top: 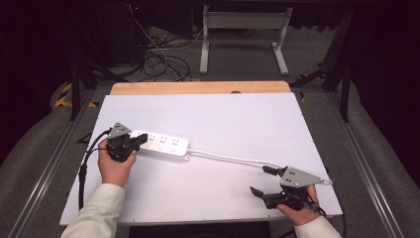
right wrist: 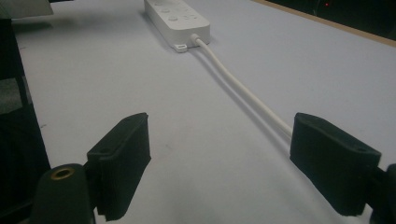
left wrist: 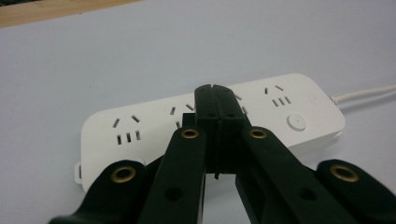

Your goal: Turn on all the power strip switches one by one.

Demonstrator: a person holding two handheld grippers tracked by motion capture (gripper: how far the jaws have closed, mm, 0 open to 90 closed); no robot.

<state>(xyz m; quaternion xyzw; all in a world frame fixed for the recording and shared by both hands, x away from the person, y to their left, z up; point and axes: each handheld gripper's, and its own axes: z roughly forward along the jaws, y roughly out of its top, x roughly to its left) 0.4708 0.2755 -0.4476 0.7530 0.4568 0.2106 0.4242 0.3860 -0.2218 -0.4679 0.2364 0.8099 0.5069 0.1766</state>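
Looking low right in the high view, I see my right gripper (top: 261, 180) with jaws spread wide (nothing between them), just beside the white cable (top: 225, 157). At left-centre, my left gripper (top: 143, 139) has its jaws pressed together over the white power strip (top: 163, 144) on the table (top: 223, 119).

Work surface: a white table top (top: 237, 119), matte, with a bare wooden strip (top: 198, 88) exposed along its far edge. Floor: grey, running along both sides of the table and beyond it. Far centre: a white metal frame (top: 243, 29) on two legs with flat feet. Far left: a tangle of dark cables (top: 158, 57) lying loose on the floor, and yellow-black hazard tape (top: 63, 94) at the left. Dark stands at far left and far right. Surroundings beyond the floor are black and unlit; the table top is evenly lit.
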